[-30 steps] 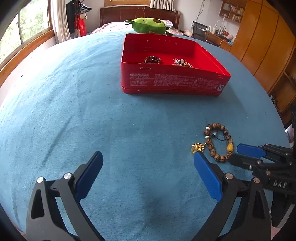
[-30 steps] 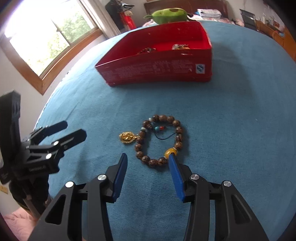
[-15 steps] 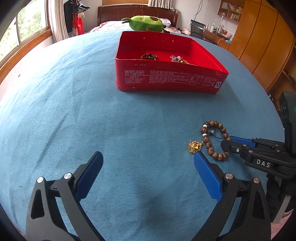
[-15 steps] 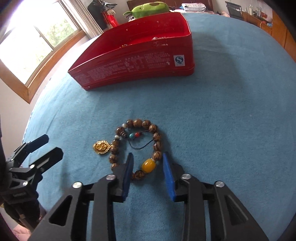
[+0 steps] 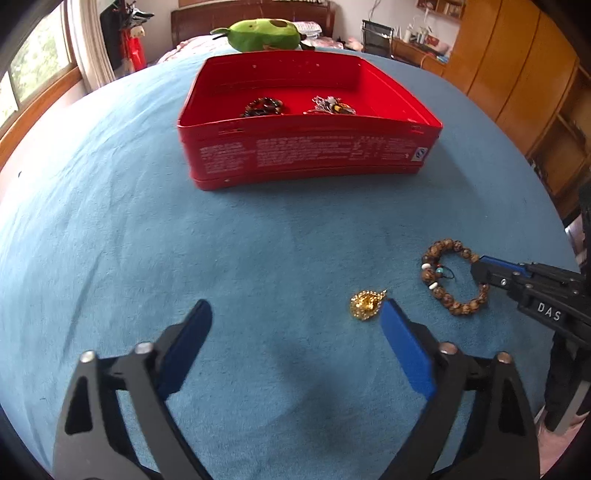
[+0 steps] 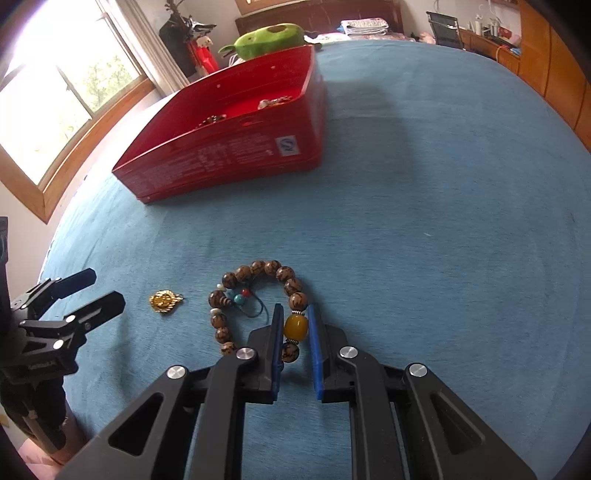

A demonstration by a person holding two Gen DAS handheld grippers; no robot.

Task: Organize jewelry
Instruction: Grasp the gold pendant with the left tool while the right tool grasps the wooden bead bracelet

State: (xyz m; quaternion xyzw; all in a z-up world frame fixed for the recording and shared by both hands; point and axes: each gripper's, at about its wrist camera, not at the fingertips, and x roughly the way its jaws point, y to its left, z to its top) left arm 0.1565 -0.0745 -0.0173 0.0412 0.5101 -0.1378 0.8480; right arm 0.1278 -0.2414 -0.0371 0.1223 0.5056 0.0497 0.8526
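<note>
Partly hidden behind the red tin's (image 5: 306, 162) wall, two jewelry pieces stay indistinct; its white print is unreadable. Right gripper (image 6: 295, 325), marked "DAS", jaws nearly shut around the bracelet's (image 6: 258, 295) yellow bead; left gripper (image 5: 295, 325) jaws wide, empty, gold pendant (image 5: 365, 304) at one o'clock.

A home bedroom: wooden headboard (image 5: 255, 11), wardrobe (image 5: 517, 62), green plush toy (image 5: 262, 35)

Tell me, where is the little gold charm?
The gold charm lies on the blue cloth, left of the bracelet, just ahead of the left gripper.
</note>
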